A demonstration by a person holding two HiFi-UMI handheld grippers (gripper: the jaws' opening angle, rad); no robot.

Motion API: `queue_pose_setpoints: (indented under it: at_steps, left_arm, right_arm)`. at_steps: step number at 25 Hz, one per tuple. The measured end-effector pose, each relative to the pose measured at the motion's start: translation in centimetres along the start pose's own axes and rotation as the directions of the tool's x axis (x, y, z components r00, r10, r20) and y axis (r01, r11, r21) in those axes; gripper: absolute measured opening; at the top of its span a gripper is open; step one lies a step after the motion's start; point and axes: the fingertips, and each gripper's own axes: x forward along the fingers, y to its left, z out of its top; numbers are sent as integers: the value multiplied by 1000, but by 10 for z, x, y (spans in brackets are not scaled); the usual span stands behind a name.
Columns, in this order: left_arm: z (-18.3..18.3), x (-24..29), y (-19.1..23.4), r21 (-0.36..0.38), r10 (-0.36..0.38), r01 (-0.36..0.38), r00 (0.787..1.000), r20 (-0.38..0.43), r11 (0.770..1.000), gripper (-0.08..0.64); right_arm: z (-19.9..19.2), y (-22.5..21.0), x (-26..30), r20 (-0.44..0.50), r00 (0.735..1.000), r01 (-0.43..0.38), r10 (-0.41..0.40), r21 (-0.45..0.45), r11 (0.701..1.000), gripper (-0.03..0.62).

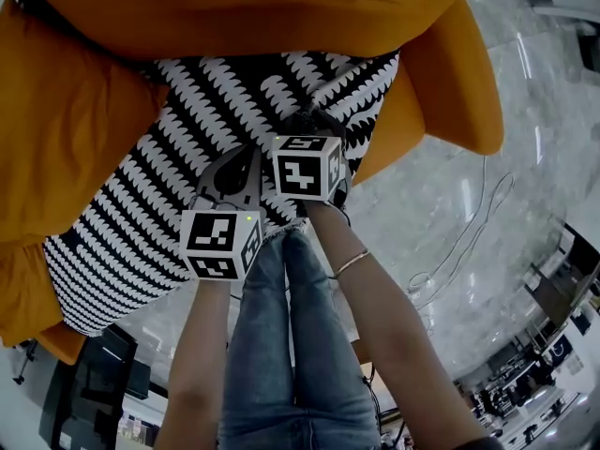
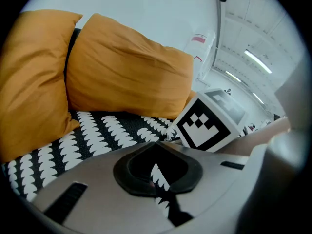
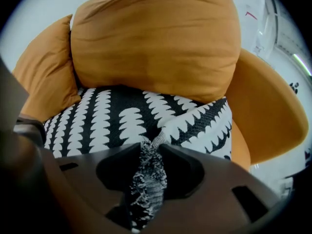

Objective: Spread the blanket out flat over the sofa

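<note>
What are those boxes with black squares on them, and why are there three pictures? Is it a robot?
No robot: a person holds two grabbing tools. The boxes are parts of those tools. The head view comes from a camera on the person's head, looking down at an orange sofa and a black-and-white blanket on its seat. The two gripper views come from cameras riding on the left gripper and the right gripper. Each one pinches a bit of the blanket between its jaws.
</note>
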Motion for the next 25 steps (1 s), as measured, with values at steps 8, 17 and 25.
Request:
queue_pose_setpoints:
  at_steps: [8, 17, 25]
  left_arm:
    - [-30, 10, -32, 12, -14, 14, 1000, -9, 1000, 18]
    - [-24, 31, -69, 54, -67, 68, 998, -20, 996, 18]
    - [4, 14, -95, 113, -118, 120, 993, -22, 986, 18]
  right_arm:
    - [-38, -33, -1, 10, 1000, 4, -4, 79, 997, 64]
    - [-50, -71, -26, 85, 996, -48, 31, 201, 978, 44]
    - [-47, -91, -85, 147, 989, -57, 10, 316, 947, 40]
